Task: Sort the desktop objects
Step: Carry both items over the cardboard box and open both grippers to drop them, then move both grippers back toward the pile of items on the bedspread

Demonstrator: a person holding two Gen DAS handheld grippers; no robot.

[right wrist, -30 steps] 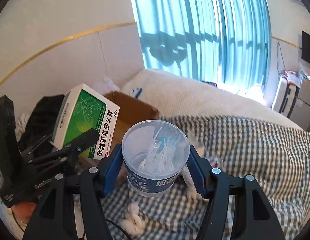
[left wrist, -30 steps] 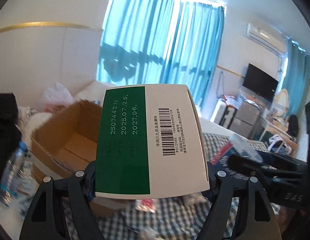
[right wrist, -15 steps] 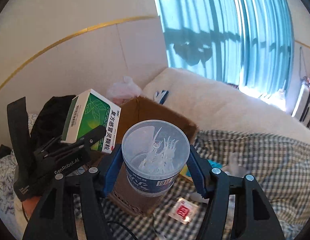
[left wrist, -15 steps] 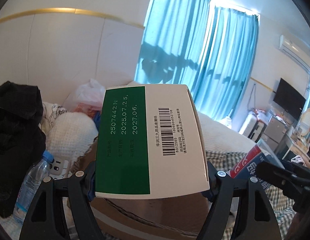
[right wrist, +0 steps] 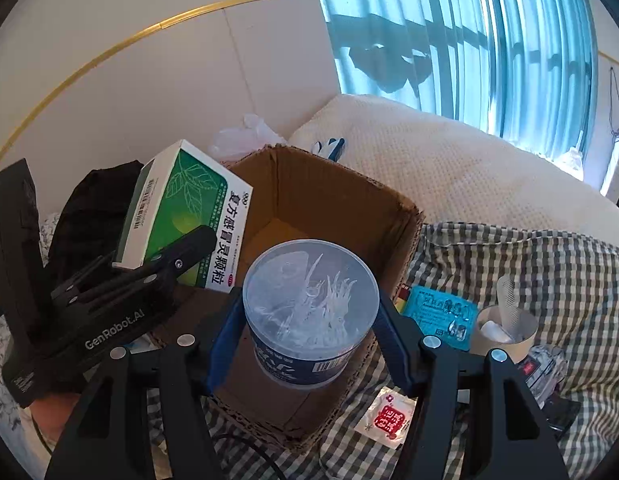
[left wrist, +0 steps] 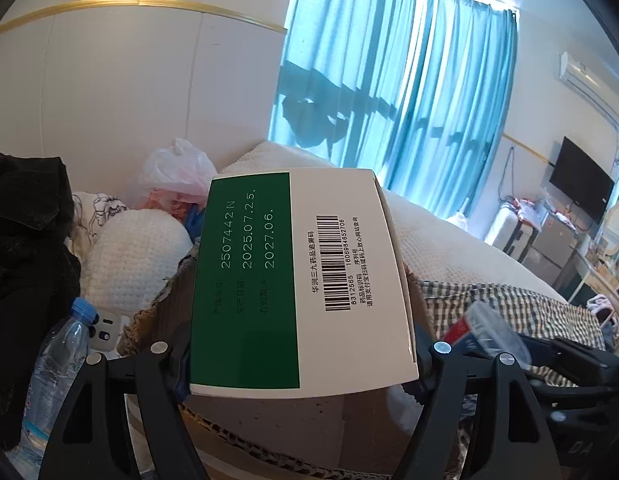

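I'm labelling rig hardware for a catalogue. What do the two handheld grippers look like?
Both are matte black with silver screw heads. The right gripper has blue finger pads. The left gripper, seen from the right wrist, bears white "GenRobot.AI" lettering. No sleeve or cable is clearly identifiable.

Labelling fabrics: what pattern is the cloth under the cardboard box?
Dark-and-white gingham check on the cloth around the cardboard box; clearest in the right wrist view.

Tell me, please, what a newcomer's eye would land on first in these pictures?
Probably the green-and-white medicine box, clamped in the left gripper and filling the left wrist view. Next, the clear plastic tub in the right gripper, poised over the open cardboard box on the checked blanket.
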